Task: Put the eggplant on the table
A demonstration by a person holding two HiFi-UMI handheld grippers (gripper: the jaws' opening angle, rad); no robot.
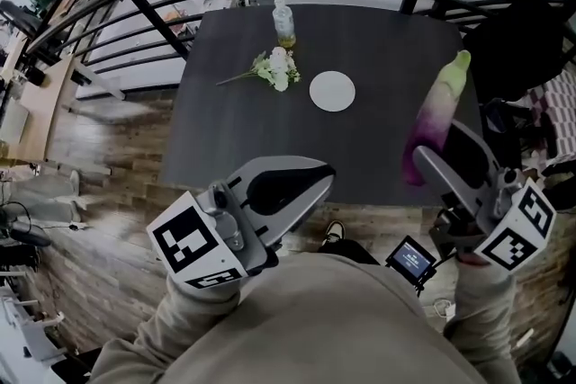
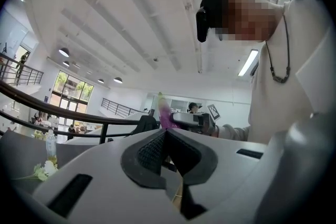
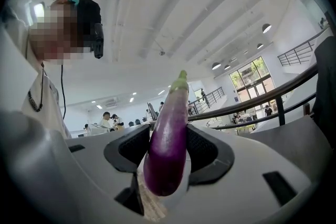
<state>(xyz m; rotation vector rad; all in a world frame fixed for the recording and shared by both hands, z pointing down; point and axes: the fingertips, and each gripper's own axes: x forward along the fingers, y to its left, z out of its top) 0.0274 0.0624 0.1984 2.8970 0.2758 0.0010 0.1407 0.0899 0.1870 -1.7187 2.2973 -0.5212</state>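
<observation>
The right gripper [image 3: 167,152] clamps the eggplant [image 1: 438,108] by its purple lower end, stem up and over the dark table's [image 1: 234,103] near right edge, likely for set-down, while the left gripper [image 1: 310,180] (closed, empty) hangs off the table's near edge.

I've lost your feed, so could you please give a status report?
Right hand-held gripper shut on eggplant, upright. Left hand-held gripper shut, empty. Flowers, white disc, bottle on table, left of eggplant.
</observation>
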